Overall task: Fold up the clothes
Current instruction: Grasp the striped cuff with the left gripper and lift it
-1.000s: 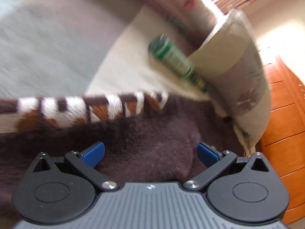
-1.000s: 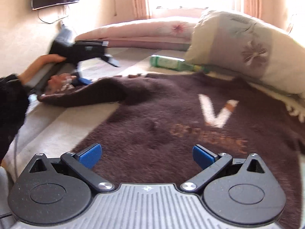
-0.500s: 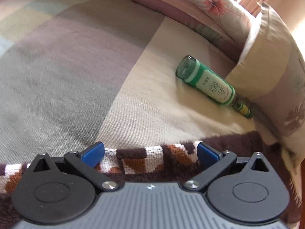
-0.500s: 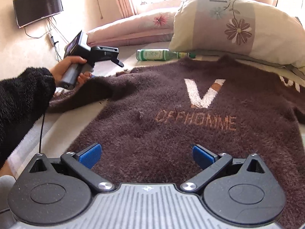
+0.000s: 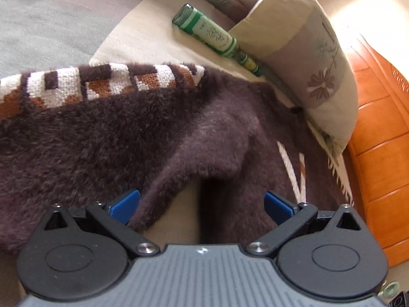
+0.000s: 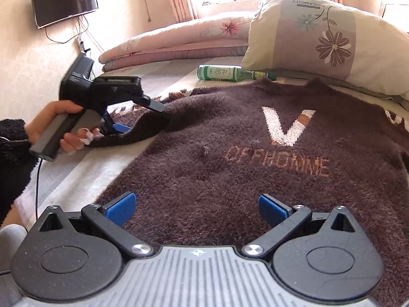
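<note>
Sweater [image 6: 255, 158], dark brown and fuzzy, lies spread face up on the bed [image 6: 107, 163], with a white "V" and orange letters on its chest. One sleeve [image 6: 143, 130] stretches to the side, and its patterned cuff band [image 5: 102, 84] (white and orange squares) lies flat on the sheet.

The left gripper [image 5: 202, 206] is down at this sleeve. Its blue fingers [image 5: 125, 208] stand wide apart, and a fold of the sleeve rises between them, close against the left finger; I cannot tell if the pads really press it. From the right wrist view the same gripper [image 6: 120, 125] is seen from the side, held by the person's left hand [image 6: 61, 128], with the sleeve end lying at its blue tip.

The right gripper [image 6: 196, 208] is over the lower part of the sweater body. Its fingers [image 6: 120, 208] are also spread wide and nothing is between them, only the brown fabric below.

Beyond the sweater's collar a green glass bottle [image 6: 230, 73] lies on its side, its neck just beside a flowered pillow [image 6: 327, 41]. Behind it a pink folded quilt [image 6: 179, 41] lies near the window, and a dark screen [image 6: 64, 2] hangs on the wall. An orange wooden cabinet [image 5: 378, 158] stands beside the bed.
</note>
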`<state>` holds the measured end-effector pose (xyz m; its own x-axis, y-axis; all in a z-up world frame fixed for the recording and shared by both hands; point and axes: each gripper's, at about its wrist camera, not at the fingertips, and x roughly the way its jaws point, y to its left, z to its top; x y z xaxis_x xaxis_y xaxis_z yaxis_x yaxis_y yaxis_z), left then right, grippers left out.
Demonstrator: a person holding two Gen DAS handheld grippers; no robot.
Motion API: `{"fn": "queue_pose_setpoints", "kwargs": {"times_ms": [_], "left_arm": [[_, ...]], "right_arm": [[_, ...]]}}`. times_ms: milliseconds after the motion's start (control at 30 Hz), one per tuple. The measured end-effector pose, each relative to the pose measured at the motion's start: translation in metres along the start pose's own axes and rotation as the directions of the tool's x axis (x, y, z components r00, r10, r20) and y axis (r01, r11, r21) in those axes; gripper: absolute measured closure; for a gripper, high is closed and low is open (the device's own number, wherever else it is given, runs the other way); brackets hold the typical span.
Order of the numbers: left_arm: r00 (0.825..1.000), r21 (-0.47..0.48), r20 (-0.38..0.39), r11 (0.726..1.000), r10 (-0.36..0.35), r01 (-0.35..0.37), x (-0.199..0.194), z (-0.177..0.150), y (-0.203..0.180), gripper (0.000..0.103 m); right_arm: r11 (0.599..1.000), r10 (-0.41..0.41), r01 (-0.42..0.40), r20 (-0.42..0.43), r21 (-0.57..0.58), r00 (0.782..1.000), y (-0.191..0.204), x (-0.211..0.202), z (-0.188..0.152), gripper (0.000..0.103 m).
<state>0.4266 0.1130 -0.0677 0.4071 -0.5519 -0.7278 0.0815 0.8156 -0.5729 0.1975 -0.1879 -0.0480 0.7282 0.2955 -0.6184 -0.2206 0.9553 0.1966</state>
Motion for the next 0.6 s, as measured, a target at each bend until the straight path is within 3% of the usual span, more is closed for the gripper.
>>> {"fn": "queue_pose_setpoints", "kwargs": {"times_ms": [200, 333, 433, 467, 600], "left_arm": [[0.992, -0.007, 0.104, 0.998, 0.068, -0.068, -0.043, 0.015, -0.001, 0.001], [0.975, -0.096, 0.183, 0.990, 0.122, -0.106, -0.084, 0.003, 0.031, 0.001], [0.955, -0.200, 0.224, 0.968, 0.193, -0.149, -0.109, -0.012, 0.067, 0.001], [0.952, -0.245, 0.230, 0.958, 0.204, -0.146, -0.119, -0.021, 0.080, 0.001], [0.950, -0.376, 0.287, 0.927, 0.123, -0.007, -0.138, -0.060, 0.119, 0.001]], "right_arm": [[1.000, -0.005, 0.005, -0.009, -0.004, 1.000, -0.001, 0.002, -0.001, 0.000], [1.000, 0.003, -0.003, 0.000, 0.006, 1.000, -0.002, -0.001, 0.000, 0.000], [1.000, 0.017, -0.017, 0.009, -0.005, 1.000, 0.001, -0.004, 0.001, 0.000], [1.000, 0.019, -0.019, 0.011, -0.009, 1.000, 0.002, -0.005, 0.001, 0.000], [1.000, 0.024, -0.024, 0.009, -0.017, 1.000, 0.005, -0.004, 0.001, 0.000]]}}
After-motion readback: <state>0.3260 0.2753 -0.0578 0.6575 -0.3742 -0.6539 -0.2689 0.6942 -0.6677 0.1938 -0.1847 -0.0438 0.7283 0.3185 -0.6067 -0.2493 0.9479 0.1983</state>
